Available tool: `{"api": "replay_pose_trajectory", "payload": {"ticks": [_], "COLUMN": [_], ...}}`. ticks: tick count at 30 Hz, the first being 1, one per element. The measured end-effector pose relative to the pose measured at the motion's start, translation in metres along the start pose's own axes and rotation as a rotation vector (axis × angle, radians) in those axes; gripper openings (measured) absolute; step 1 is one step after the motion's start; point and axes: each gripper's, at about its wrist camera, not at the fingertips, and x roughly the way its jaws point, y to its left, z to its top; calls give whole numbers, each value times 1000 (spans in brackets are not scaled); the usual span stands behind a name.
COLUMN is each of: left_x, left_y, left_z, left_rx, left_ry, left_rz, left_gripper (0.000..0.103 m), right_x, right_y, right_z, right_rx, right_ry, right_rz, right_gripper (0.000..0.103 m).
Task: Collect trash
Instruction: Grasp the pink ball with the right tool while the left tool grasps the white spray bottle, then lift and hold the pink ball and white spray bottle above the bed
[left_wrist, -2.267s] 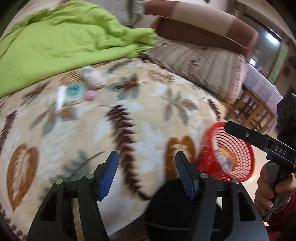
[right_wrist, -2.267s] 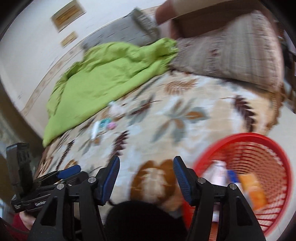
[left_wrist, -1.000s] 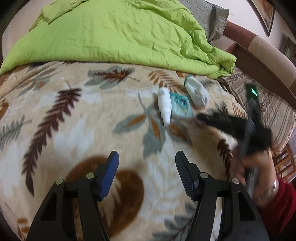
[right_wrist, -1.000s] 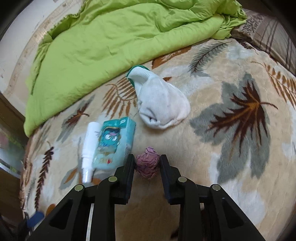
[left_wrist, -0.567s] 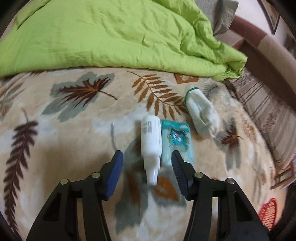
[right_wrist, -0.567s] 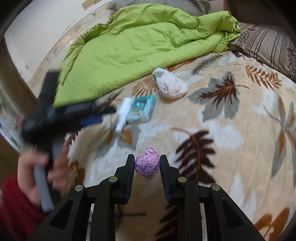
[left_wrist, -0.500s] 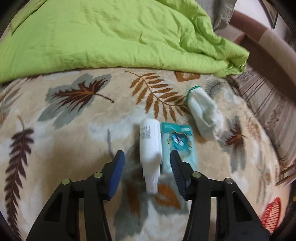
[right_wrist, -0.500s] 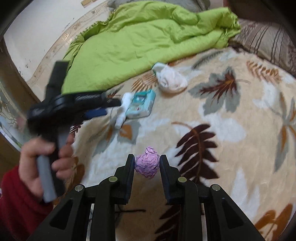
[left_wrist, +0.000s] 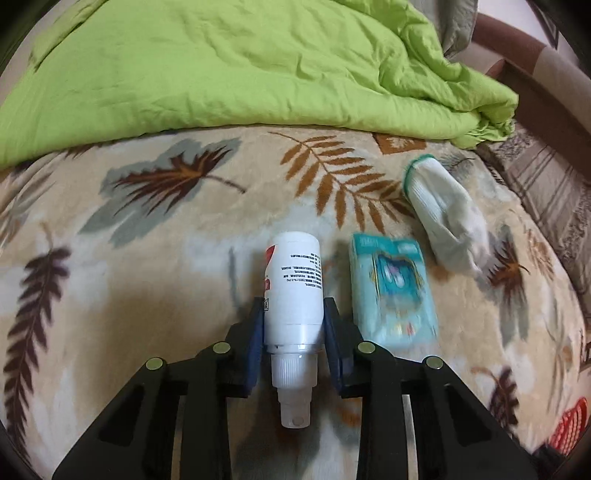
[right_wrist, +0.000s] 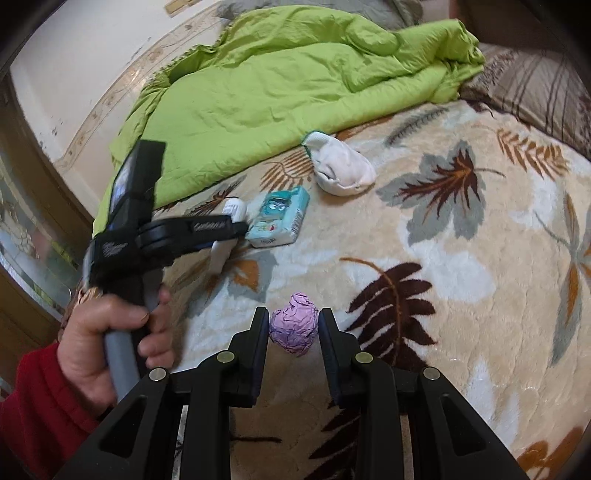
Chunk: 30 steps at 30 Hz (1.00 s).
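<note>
**Two claws loaded, basket low right**

While the left gripper (left_wrist: 293, 328) clamps the white spray bottle (left_wrist: 293, 284) at its shoulder, nozzle toward the camera, the right gripper (right_wrist: 293, 328) pinches a crumpled purple wrapper (right_wrist: 294, 328) clear of the blanket (right_wrist: 461, 295). Tissue pack (left_wrist: 393, 291) and sock (left_wrist: 443, 218) lie beside the bottle. Bare blanket lower right leaves room toward the red basket (left_wrist: 569, 424).

A leaf-print blanket (left_wrist: 155, 280) lies under and ahead of the fingers. A green quilt (left_wrist: 229, 62) is bunched far ahead of them. A white sock (left_wrist: 441, 218) lies ahead and right of the fingertips. A striped pillow (right_wrist: 535, 88) sits far right.
</note>
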Motion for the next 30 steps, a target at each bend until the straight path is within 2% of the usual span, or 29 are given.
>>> {"api": "replay_pose_trajectory", "payload": {"ticks": [6, 12, 19, 25, 30], "left_x": [-48, -95, -147, -158, -154], "left_y": [5, 15, 12, -1, -2], "left_z": [-53, -112, -166, -184, -188], "left_rx": [26, 28, 7, 60, 83], "left_ry": [-11, -19, -103, -152, -168], "left_rz": [-23, -7, 40, 89, 128], "left_gripper": [29, 29, 29, 29, 29], "right_x": [-3, -12, -43, -65, -62], "right_y": [11, 21, 38, 46, 43], "right_z": [-3, -13, -37, -55, -54], "right_rx": [-57, -92, -161, -200, -186], "right_ry": [-9, 2, -20, -33, -21], "right_rz": [-11, -6, 10, 10, 0], "right_gripper": [30, 30, 30, 30, 30]}}
